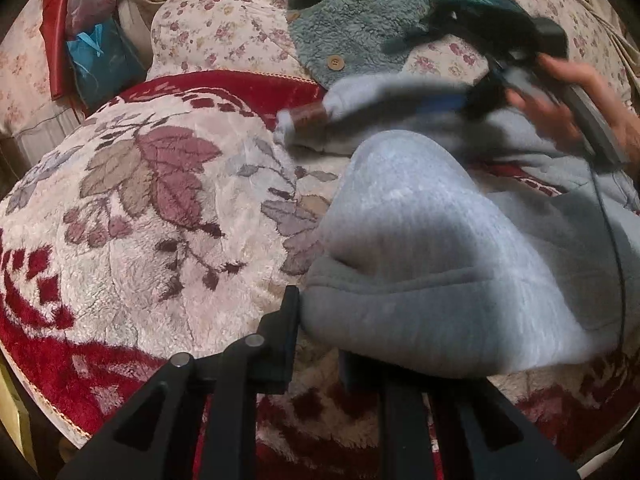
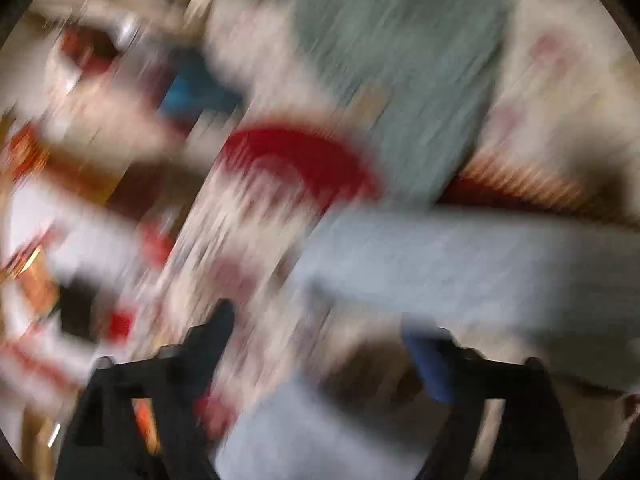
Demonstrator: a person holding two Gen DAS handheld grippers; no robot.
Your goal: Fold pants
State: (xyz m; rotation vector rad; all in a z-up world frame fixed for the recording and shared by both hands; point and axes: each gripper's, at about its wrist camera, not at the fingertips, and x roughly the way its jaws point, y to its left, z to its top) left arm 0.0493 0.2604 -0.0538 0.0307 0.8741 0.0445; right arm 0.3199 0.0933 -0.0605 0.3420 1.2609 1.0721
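Pants [image 1: 448, 240], pale grey fleece, are lying on a red-and-cream floral blanket [image 1: 152, 208], bunched at the near right and trailing toward the far right. Left hand-held gripper [image 1: 316, 344] is clamping a thick folded edge of the pants at the near side, jaws nearly closed on the cloth; likely it is pinning that end so the rest can be drawn over it. Right hand-held gripper [image 1: 464, 102], carried by a hand [image 1: 560, 100], is hovering at the far right over the pants near a brown patch [image 1: 310, 118]. In the right wrist view the jaws are standing wide apart with grey cloth lying across the gap, pads not pressing; heavy blur there, so detail is uncertain. A teal fleece garment [image 1: 360, 20] is lying farther back on a floral cover [image 1: 224, 20], apart from the fold. Judgement: fold is partway, the far part not yet laid flat.
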